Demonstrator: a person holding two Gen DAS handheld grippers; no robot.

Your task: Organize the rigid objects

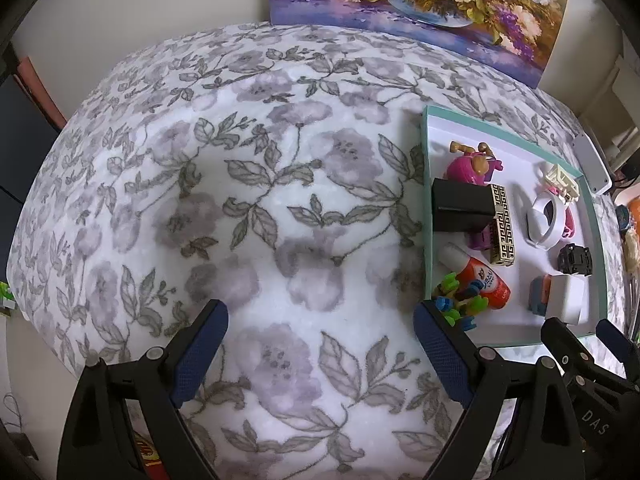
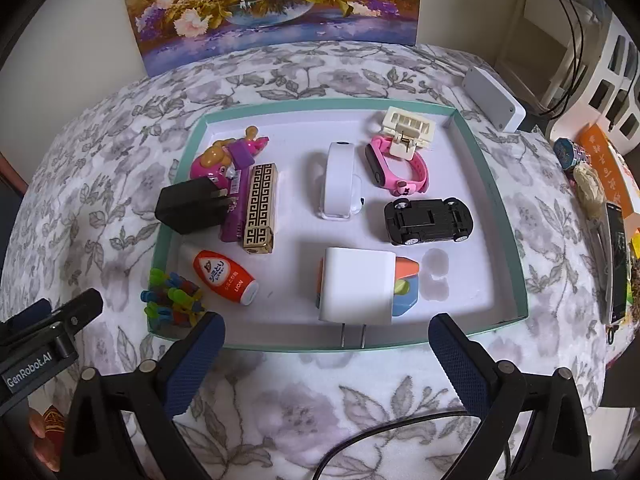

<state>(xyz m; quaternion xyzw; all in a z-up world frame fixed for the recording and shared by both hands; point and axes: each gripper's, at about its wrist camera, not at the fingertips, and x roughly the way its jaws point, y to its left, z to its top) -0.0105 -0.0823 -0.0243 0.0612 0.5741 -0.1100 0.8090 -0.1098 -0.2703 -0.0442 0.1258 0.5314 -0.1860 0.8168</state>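
right gripper [image 2: 326,332]: open, empty, just before tray [image 2: 484,168] near rim | white charger [image 2: 356,290]: inside tray at near rim, prongs pointing toward right gripper, straight ahead | left gripper [image 1: 320,328]: open, empty, over bedspread [image 1: 200,160] left of tray, farther away

the tray [image 2: 506,216] lies on the bench [image 2: 100,184], with the painting [image 2: 276,4] behind it at twelve o'clock. in the tray, the charger [image 2: 356,292] sits at six o'clock, the toy car [image 2: 428,222] at three, the wristband [image 2: 340,184] at centre, the bottle [image 2: 224,278] at eight and the plug block [image 2: 186,208] at nine.
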